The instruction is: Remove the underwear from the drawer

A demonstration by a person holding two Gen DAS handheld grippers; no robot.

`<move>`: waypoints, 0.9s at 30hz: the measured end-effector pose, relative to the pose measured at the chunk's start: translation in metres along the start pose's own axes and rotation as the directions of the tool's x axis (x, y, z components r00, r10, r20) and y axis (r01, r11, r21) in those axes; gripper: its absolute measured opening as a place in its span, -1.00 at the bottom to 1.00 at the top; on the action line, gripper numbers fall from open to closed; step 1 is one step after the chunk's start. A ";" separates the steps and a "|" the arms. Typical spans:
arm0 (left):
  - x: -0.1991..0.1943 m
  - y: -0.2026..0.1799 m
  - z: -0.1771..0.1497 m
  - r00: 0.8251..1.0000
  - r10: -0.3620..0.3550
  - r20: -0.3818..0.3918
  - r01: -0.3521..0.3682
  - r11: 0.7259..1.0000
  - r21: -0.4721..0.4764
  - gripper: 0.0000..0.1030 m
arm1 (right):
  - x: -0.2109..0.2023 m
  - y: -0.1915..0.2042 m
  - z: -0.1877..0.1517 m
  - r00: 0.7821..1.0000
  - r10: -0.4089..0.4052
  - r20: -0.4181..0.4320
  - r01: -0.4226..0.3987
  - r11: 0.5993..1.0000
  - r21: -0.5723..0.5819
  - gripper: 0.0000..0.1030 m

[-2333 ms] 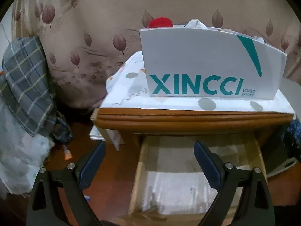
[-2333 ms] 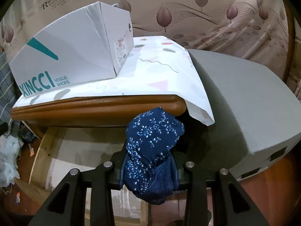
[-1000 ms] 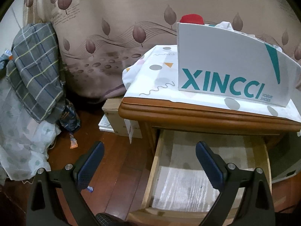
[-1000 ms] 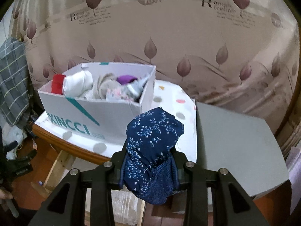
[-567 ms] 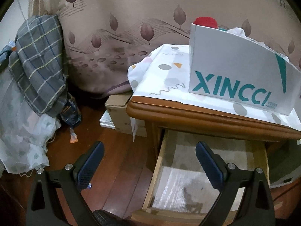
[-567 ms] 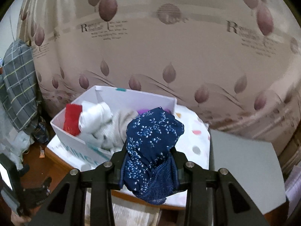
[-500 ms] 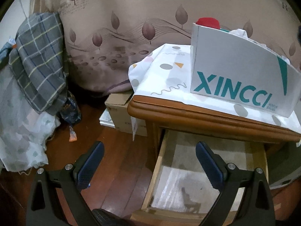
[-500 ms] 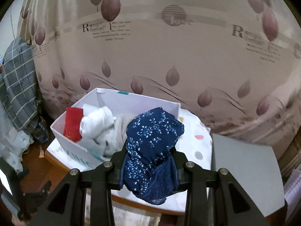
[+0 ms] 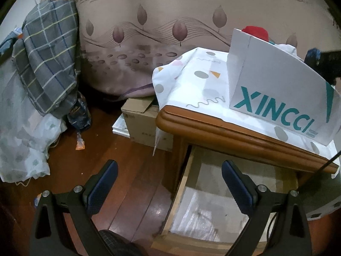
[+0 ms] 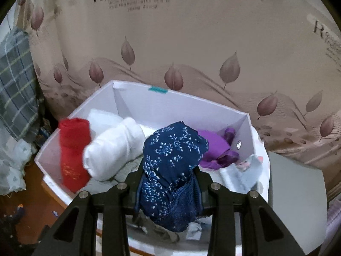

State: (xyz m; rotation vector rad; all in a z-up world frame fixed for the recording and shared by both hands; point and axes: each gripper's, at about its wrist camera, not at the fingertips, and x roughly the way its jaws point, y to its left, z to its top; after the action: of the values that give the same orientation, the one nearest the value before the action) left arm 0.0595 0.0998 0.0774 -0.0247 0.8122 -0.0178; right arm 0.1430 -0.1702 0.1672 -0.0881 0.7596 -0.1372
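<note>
My right gripper (image 10: 170, 177) is shut on navy floral underwear (image 10: 172, 162) and holds it just above the open white XINCCI shoe box (image 10: 181, 104). The box holds a red roll (image 10: 72, 149), a white roll (image 10: 115, 147), purple cloth (image 10: 215, 147) and other garments. In the left wrist view my left gripper (image 9: 168, 183) is open and empty, low in front of the open wooden drawer (image 9: 177, 192), whose visible white-lined bottom is bare. The box (image 9: 277, 93) stands on the nightstand top (image 9: 234, 132) above the drawer. The right gripper's dark body shows at the far right edge (image 9: 326, 64).
A dotted white cloth (image 9: 191, 79) covers the nightstand. A cardboard box (image 9: 140, 123) sits on the wood floor to its left. A plaid garment (image 9: 49, 61) hangs at far left over pale fabric (image 9: 19, 145). A grey surface (image 10: 296, 202) lies right of the nightstand. A leaf-patterned curtain (image 10: 191, 53) is behind.
My right gripper has moved forward and down over the shoe box with the underwear still in it. My left gripper has drifted left and back a little, still open.
</note>
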 end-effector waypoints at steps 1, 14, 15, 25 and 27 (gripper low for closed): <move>0.001 0.001 0.000 1.000 0.005 0.000 -0.005 1.000 0.000 0.88 | 0.005 0.000 -0.001 1.000 -0.007 -0.009 0.007 1.000 -0.003 -0.26; 0.005 0.005 0.000 0.999 -0.018 -0.030 0.017 0.999 -0.031 0.88 | 0.026 -0.009 -0.018 0.998 0.004 -0.065 0.003 0.995 0.102 0.44; 0.004 0.005 0.000 0.999 -0.019 -0.027 0.018 0.999 -0.034 0.88 | 0.021 -0.009 -0.019 0.998 0.004 -0.057 0.001 0.995 0.100 0.46; 0.004 -0.002 -0.001 0.999 -0.020 -0.028 0.020 1.000 -0.011 0.88 | -0.020 -0.002 -0.022 0.998 -0.039 -0.041 0.040 0.999 0.024 0.53; 0.005 -0.005 -0.002 0.999 -0.020 -0.031 0.020 1.000 -0.002 0.88 | -0.027 -0.004 -0.024 0.999 -0.028 -0.041 0.029 0.999 0.032 0.53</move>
State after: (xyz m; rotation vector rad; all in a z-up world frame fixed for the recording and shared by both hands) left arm 0.0612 0.0946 0.0727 -0.0345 0.8428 -0.0364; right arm 0.1068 -0.1704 0.1691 -0.0653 0.7962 -0.1788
